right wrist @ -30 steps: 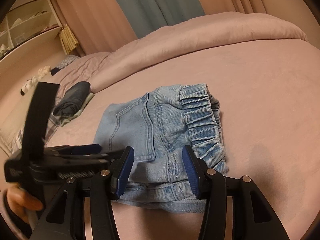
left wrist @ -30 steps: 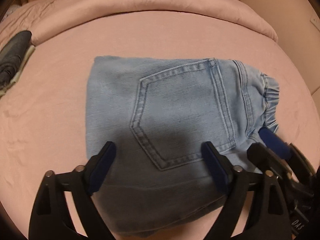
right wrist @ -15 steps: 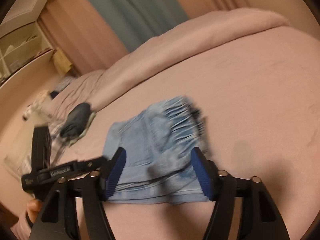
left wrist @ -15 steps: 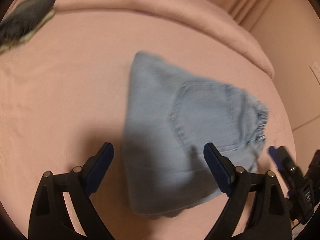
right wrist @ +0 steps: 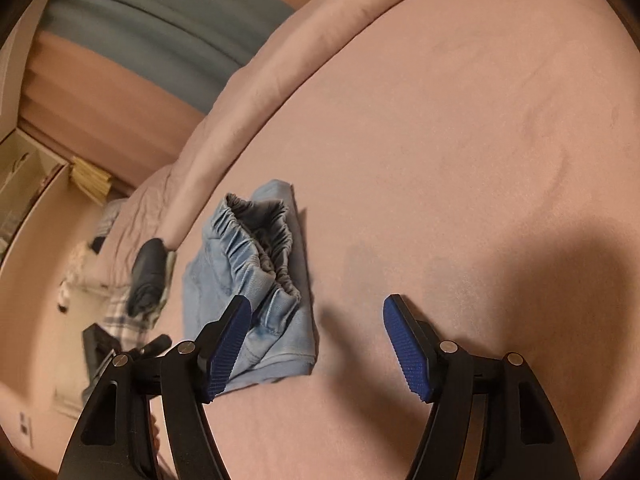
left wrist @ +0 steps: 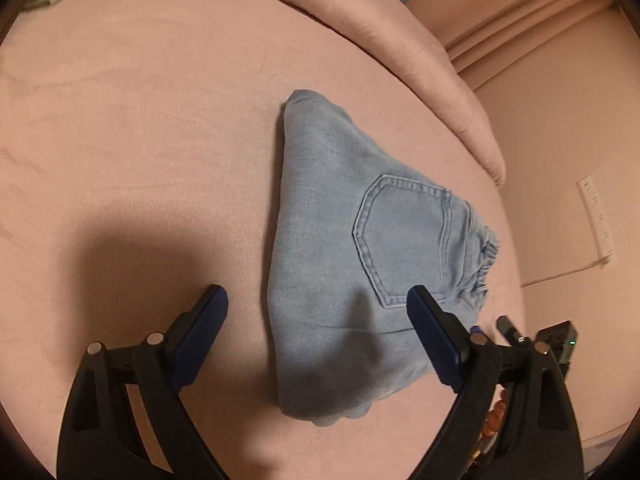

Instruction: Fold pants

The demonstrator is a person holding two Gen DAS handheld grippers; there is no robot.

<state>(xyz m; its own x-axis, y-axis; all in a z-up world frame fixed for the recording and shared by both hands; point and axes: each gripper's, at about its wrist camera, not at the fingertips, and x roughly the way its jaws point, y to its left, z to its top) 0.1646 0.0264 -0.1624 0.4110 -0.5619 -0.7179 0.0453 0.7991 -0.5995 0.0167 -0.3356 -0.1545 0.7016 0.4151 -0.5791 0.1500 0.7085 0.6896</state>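
Note:
The light blue denim pants (left wrist: 360,264) lie folded into a compact bundle on the pink bed (left wrist: 140,140), back pocket up. My left gripper (left wrist: 316,336) is open and empty, hovering above the near edge of the bundle. In the right wrist view the pants (right wrist: 256,288) show their elastic waistband end toward me. My right gripper (right wrist: 316,348) is open and empty, above the bed; its left finger overlaps the bundle's near corner in the view. Part of the right gripper (left wrist: 532,340) shows at the lower right of the left wrist view.
A rolled pink duvet (left wrist: 400,40) runs along the far side of the bed. A dark folded garment (right wrist: 150,276) lies on a plaid cloth (right wrist: 124,320) beyond the pants. A wall with a white outlet strip (left wrist: 596,220) is at the right.
Both grippers have pulled back and swung away from the pants, the left one leftward and the right one rightward. The folded pants stay in place. Both stay open.

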